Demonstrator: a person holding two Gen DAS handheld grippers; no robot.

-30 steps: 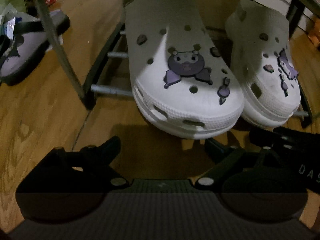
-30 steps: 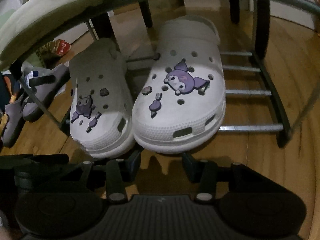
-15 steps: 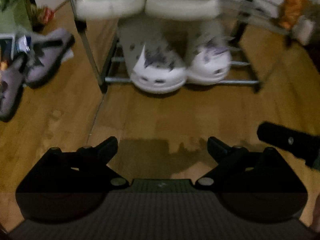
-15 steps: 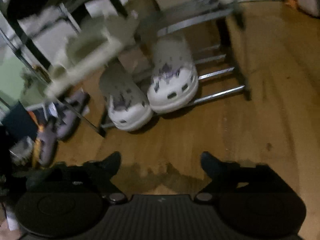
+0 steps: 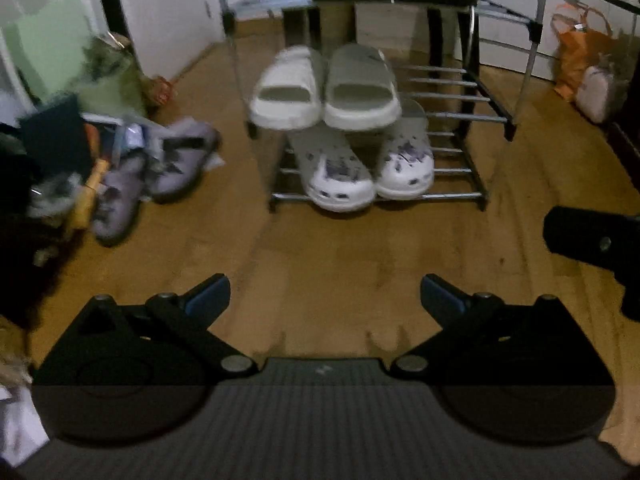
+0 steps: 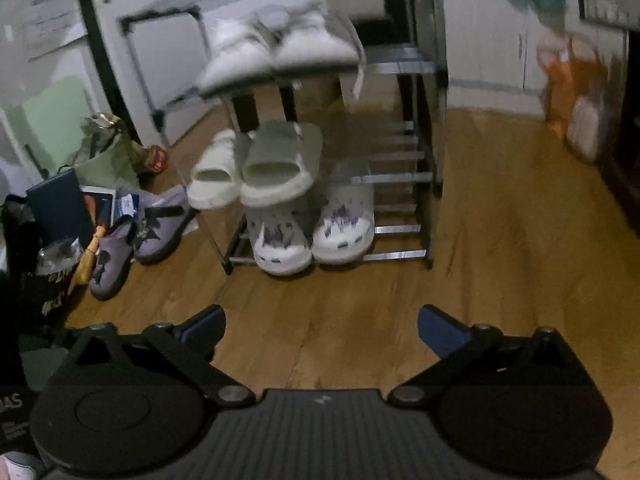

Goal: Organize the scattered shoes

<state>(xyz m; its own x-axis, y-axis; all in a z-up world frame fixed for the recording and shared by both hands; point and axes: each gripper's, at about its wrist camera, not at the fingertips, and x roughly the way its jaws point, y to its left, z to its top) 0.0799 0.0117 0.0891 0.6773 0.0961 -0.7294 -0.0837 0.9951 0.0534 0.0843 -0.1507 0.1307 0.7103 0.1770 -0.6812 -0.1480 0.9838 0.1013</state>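
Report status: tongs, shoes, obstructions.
Left tongs, right tongs open, empty. White charm-studded clogs on metal shoe rack bottom shelf. Grey-purple slippers still on floor.

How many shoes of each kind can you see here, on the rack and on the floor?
White clogs with purple charms, bottom shelf: 2
Pale slides, middle shelf: 2
Pale shoes, top shelf, blurred: 2
Purple clogs, floor left of the rack: 2
Total: 8

Light level: dim, warm indoor light is being recorded in both views.
Blur: the shoe rack and orange bag are being smeared by motion.
Distortion: straight lines are being bowed at the fisheye edges.
Corners: dark vignetting is being shown.
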